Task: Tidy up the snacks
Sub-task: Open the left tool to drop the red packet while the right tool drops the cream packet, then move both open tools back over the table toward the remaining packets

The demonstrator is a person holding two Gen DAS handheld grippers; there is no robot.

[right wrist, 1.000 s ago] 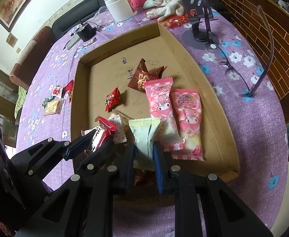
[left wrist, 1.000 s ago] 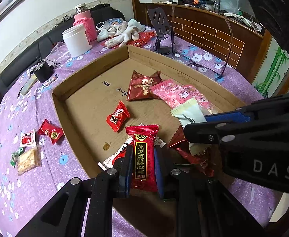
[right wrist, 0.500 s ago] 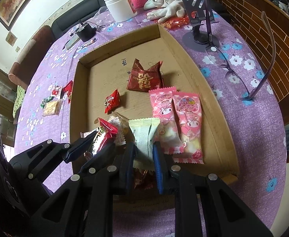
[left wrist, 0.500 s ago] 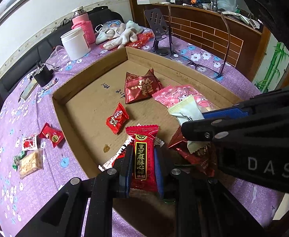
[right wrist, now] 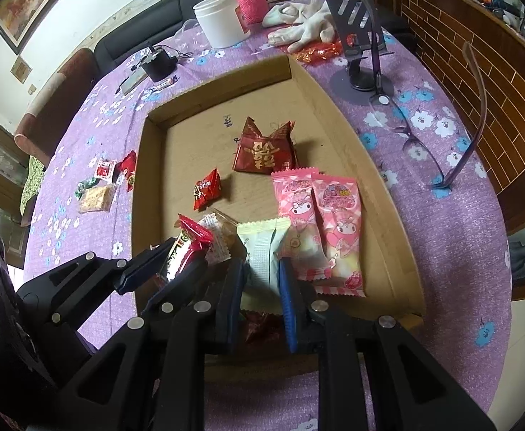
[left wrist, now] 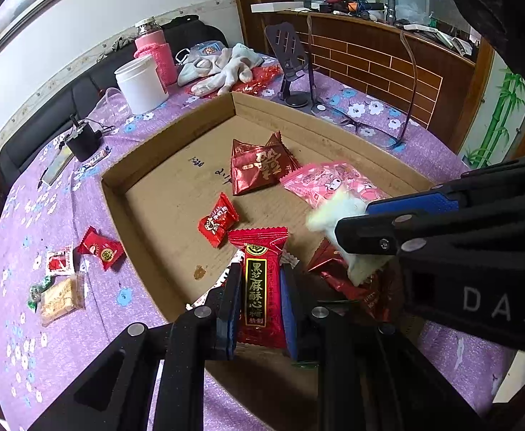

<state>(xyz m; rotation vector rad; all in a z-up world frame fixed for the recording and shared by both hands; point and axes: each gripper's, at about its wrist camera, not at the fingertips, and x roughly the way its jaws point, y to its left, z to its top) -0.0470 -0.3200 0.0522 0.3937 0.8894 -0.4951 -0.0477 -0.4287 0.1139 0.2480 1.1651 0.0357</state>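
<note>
Snacks: each claw grips one, red packet left, pale packet right.

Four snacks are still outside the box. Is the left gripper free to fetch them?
Probably not yet: the left gripper is shut on a red snack bar. The way to the loose snacks looks open.

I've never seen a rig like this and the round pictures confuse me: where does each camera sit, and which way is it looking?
Left wrist view: sits on the left gripper, looking forward along its fingers, shut on a red black-labelled snack packet, over the shallow cardboard tray; the right gripper crosses it.
Right wrist view: sits on the right gripper, shut on a pale cream snack packet, facing the same tray; the left gripper shows at left.
Both share the tray, two pink cartoon packets and purple flowered tablecloth.
</note>
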